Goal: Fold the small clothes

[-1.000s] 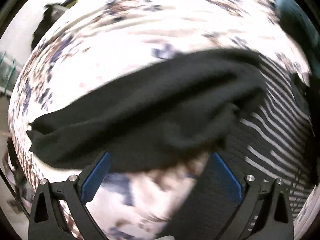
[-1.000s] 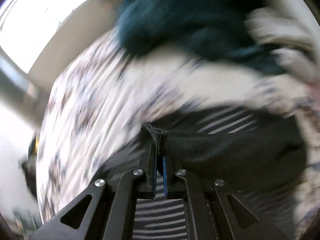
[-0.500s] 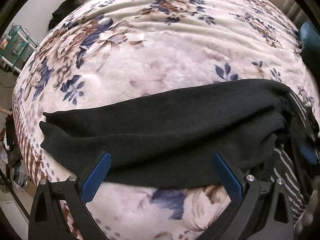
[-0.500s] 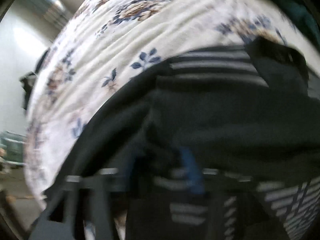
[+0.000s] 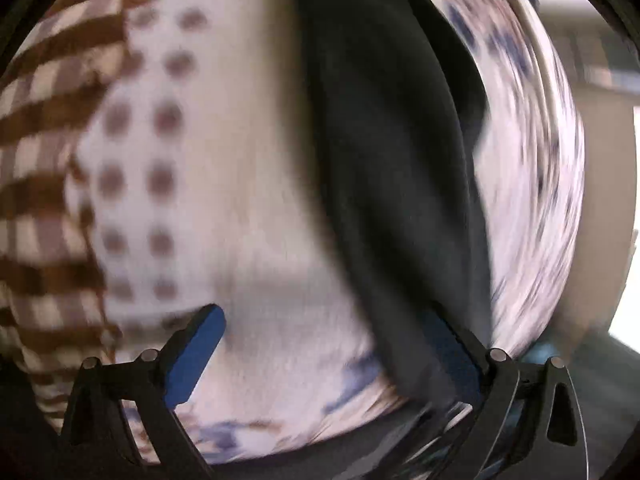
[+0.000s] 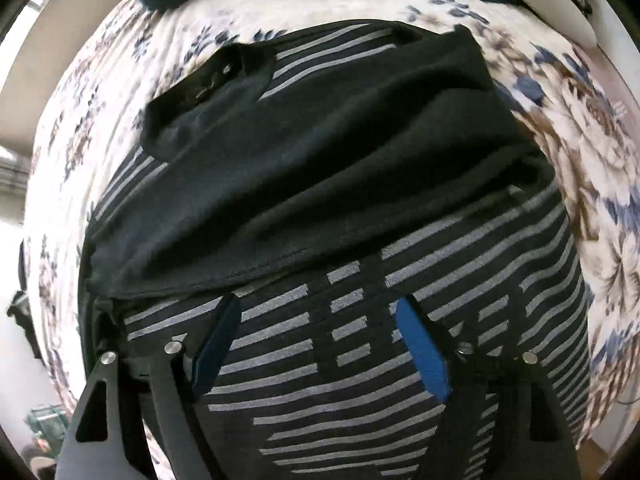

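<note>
Left wrist view motion-blurred, floral blanket (image 5: 532, 184) smeared, striped garment (image 6: 360, 352) cut off below

Both tongs pointed steeply downward: the left tongs (image 5: 324, 354) gaped wide with nothing pinched, while the right tongs (image 6: 320, 344) were opening, blue pads apart and empty.

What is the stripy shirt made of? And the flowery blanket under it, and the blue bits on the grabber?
Stripy shirt: looks like soft knit cloth, matte; it drapes, creases and has a stitched hem. Flowery blanket: probably plush fleece; its print looks fuzzy and faintly ribbed. Blue pads on the right gripper, whose jaws are opening: likely rubber or foam, smooth and dull, though that's uncertain.
</note>
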Motion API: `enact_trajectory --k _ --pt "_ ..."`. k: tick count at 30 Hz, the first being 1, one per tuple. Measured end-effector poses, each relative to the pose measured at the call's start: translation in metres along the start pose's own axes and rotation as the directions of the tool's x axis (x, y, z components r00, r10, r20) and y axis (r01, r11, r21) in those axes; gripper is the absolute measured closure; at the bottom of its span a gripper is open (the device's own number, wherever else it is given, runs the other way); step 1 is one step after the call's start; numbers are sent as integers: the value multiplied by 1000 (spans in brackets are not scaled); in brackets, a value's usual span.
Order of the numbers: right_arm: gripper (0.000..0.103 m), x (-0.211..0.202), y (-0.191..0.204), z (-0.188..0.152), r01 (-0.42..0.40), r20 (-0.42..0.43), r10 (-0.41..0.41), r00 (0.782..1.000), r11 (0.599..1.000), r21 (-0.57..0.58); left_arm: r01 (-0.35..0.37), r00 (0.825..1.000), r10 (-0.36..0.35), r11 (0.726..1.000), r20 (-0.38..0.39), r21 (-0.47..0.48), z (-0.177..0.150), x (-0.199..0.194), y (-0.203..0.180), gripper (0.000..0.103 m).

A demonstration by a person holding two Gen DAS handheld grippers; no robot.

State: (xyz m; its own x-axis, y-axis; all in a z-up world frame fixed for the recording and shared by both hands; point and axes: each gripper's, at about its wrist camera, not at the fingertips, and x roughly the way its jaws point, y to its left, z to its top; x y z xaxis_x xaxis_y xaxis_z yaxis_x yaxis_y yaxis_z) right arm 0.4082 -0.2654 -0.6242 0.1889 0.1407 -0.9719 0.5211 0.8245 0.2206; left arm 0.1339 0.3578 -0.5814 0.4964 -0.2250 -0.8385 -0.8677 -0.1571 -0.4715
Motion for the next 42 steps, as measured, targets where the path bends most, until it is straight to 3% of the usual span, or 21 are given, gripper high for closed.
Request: enact_trajectory --k 5,6,7,8,9,10,15,18,20,22,23,24,27,28,31,33,35,38,39,41,42 --pt "21 1 14 -5 67 -2 -68 998 994 -90 38 991 -31 998 131 -52 48 -19 -24 4" --pt "21 5 20 -6 70 -10 -72 997 993 -99 43 985 -35 998 167 -46 58 -26 -30 12" --pt "21 7 24 -8 68 -18 -71 997 992 -106 32 980 -25 999 196 -32 64 -32 -35 33" --pt "21 10 27 -12 68 -25 -71 997 991 -114 7 975 -5 1000 223 -10 68 -37 -38 45" --pt "21 11 31 -15 68 -30 -73 997 990 -123 -5 971 0 1000 241 19 76 -45 -41 81" --pt "21 12 36 -16 69 -32 -74 997 989 -130 -1 970 -9 999 242 40 73 -45 -39 98" --pt "21 18 53 -28 54 -65 -64 996 988 -143 -24 981 -1 992 193 125 57 -58 -20 98" --pt "21 15 64 -33 53 -67 -64 996 986 -160 -28 987 7 992 163 122 39 -62 -1 97" --pt "21 10 71 -35 59 -59 -71 996 982 -180 1 991 -16 994 136 110 34 -58 11 94" --pt "21 9 79 -33 70 -57 -83 995 978 -197 61 992 -67 997 106 56 43 -49 25 77" --pt "21 8 82 -32 74 -54 -87 995 976 -204 88 990 -91 995 104 36 46 -48 31 76" --pt "21 7 84 -33 79 -55 -92 994 974 -212 120 986 -120 993 114 12 52 -44 35 76" --pt "21 11 96 -29 130 -39 -144 989 961 -245 101 975 -102 995 197 18 62 -47 24 83" --pt "21 11 98 -31 185 -21 -198 980 946 -267 87 971 -94 995 221 40 62 -51 18 98" --pt "21 7 100 -30 247 37 -246 968 930 -271 20 953 -78 980 292 198 61 -64 -25 97" --pt "19 2 105 -27 272 80 -260 962 923 -271 -35 944 -79 940 319 338 54 -69 -65 97" --pt "6 -1 114 -19 326 133 -300 944 904 -277 -65 939 -100 889 330 454 42 -71 -100 98" --pt "6 0 128 -3 375 174 -338 925 886 -272 -111 936 -130 773 327 624 9 -66 -156 98" --pt "6 4 132 4 374 171 -338 925 887 -272 -130 938 -137 714 319 688 -12 -60 -181 98" --pt "6 12 131 16 328 144 -300 943 909 -256 -119 945 -160 642 284 758 -44 -51 -208 98" --pt "6 14 130 21 310 135 -284 949 918 -246 -121 953 -161 579 258 807 -73 -39 -230 98"
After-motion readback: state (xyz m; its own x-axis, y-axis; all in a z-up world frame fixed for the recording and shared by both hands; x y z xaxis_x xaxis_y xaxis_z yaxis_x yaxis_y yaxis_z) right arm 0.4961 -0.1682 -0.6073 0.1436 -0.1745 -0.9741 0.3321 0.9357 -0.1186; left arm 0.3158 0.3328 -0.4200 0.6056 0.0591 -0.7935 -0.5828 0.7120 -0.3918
